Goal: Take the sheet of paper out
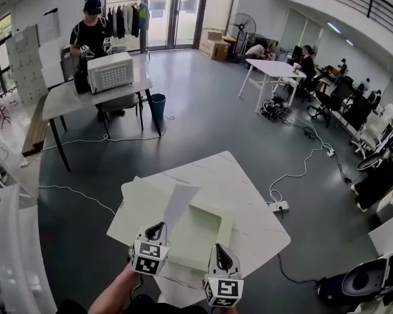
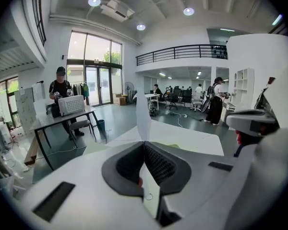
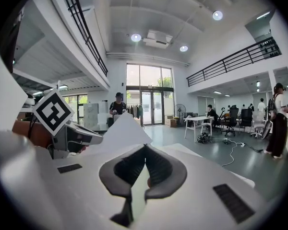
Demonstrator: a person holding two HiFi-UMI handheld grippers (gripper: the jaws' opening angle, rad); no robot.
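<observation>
A white sheet of paper (image 1: 179, 205) stands up from my left gripper (image 1: 158, 226), which is shut on its lower end. In the left gripper view the paper (image 2: 142, 116) rises edge-on out of the closed jaws of that gripper (image 2: 144, 143). A pale green folder (image 1: 141, 208) lies open on the white marble table (image 1: 242, 188) below. My right gripper (image 1: 219, 248) is beside the left one, over the folder's near side. Its jaws (image 3: 145, 147) are closed on a thin pale green sheet (image 3: 137, 200), an edge of the folder. The raised paper (image 3: 117, 133) shows to its left.
A power strip (image 1: 278, 206) and cables lie on the grey floor to the table's right. A person stands at a far table with a white box (image 1: 110, 70). Another white table (image 1: 272, 67) and seated people are at the back right.
</observation>
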